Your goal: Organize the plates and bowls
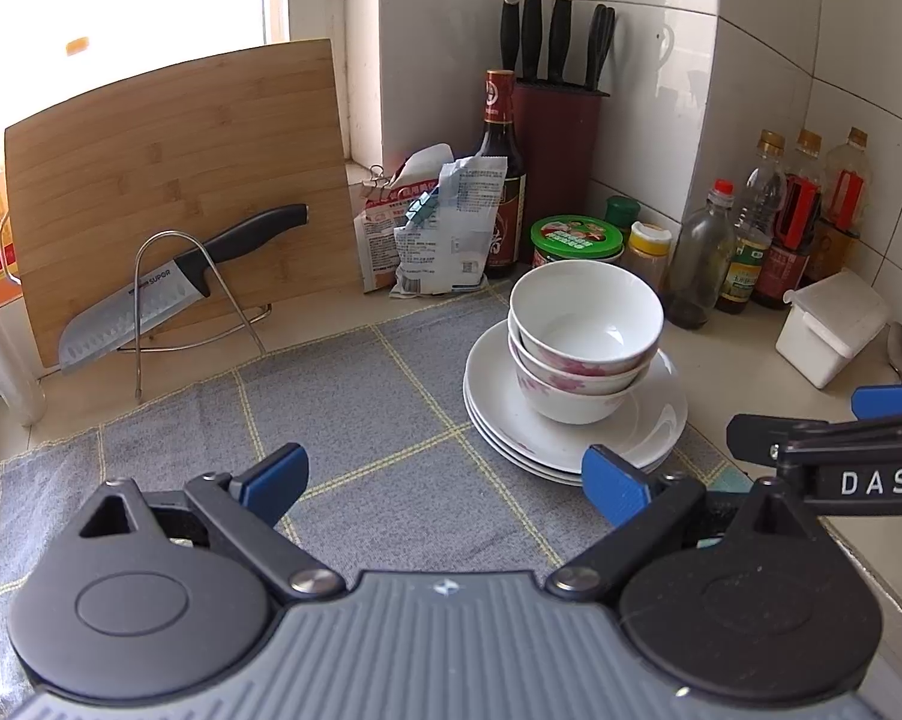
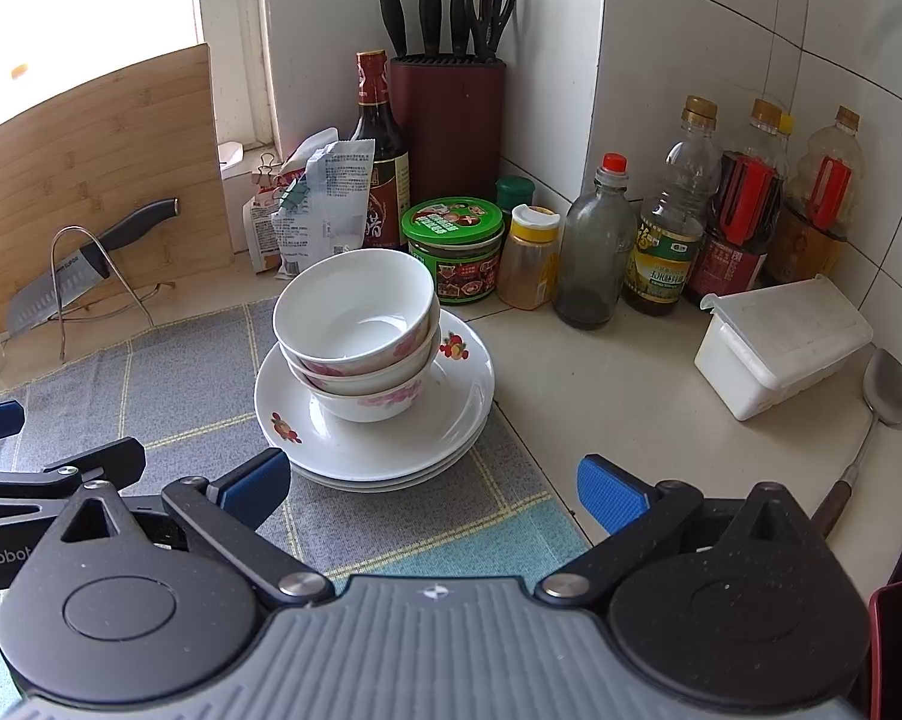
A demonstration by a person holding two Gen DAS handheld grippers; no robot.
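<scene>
Left wrist view: the left gripper [image 1: 444, 483] is released, jaws wide apart and empty. Three nested bowls [image 1: 586, 339] sit on a stack of plates [image 1: 649, 438] at 1 o'clock, on the grey cloth [image 1: 342, 420] over the counter [image 1: 745, 354].

Right wrist view: the right gripper [image 2: 429, 489] is released and empty. The stack stands at 12 o'clock, just beyond the fingertips. Stacking appears complete; judged remaining work: none, or relocating the stack.
</scene>
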